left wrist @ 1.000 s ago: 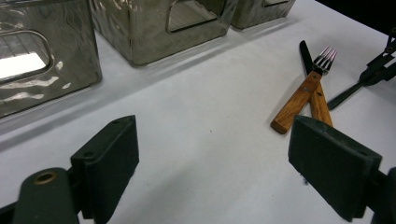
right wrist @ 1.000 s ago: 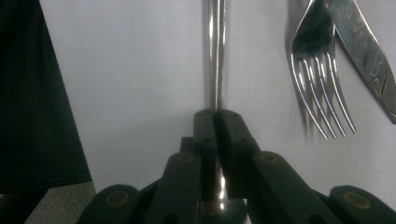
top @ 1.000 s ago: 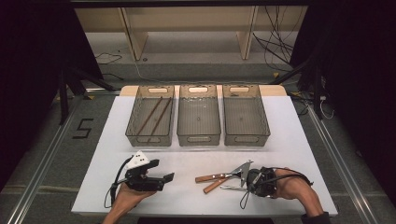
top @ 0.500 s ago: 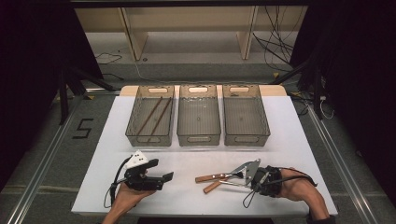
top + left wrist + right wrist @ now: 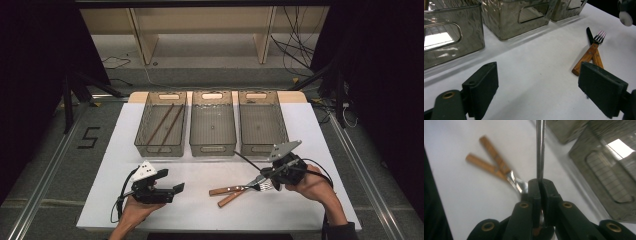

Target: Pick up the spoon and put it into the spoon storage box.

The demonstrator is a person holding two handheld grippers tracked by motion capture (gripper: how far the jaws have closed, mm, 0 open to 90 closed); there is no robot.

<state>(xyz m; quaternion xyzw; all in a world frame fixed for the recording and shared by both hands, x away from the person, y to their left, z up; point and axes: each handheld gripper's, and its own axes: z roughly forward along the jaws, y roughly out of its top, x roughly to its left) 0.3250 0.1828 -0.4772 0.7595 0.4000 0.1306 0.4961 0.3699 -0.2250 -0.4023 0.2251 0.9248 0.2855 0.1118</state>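
My right gripper [image 5: 268, 175] [image 5: 540, 182] is shut on a thin dark chopstick [image 5: 246, 161] [image 5: 540, 147], which sticks out up and to the left of the jaws, off the table. Below it a wooden-handled fork [image 5: 235, 189] [image 5: 596, 47] [image 5: 494, 150] and knife [image 5: 231, 199] [image 5: 589, 37] [image 5: 482, 165] lie crossed on the white table [image 5: 200, 210]. My left gripper [image 5: 167, 192] [image 5: 539, 82] rests at the front left with its jaws wide open and nothing between them.
Three clear bins stand in a row at the back: the left bin [image 5: 161, 149] holds two chopsticks [image 5: 167, 122], while the middle bin [image 5: 213, 149] and the right bin [image 5: 261, 149] look bare. The table's front edge is near both hands.
My right gripper has risen and moved away from the front edge, lifting the chopstick off the table. The left gripper, fork and knife have stayed put.
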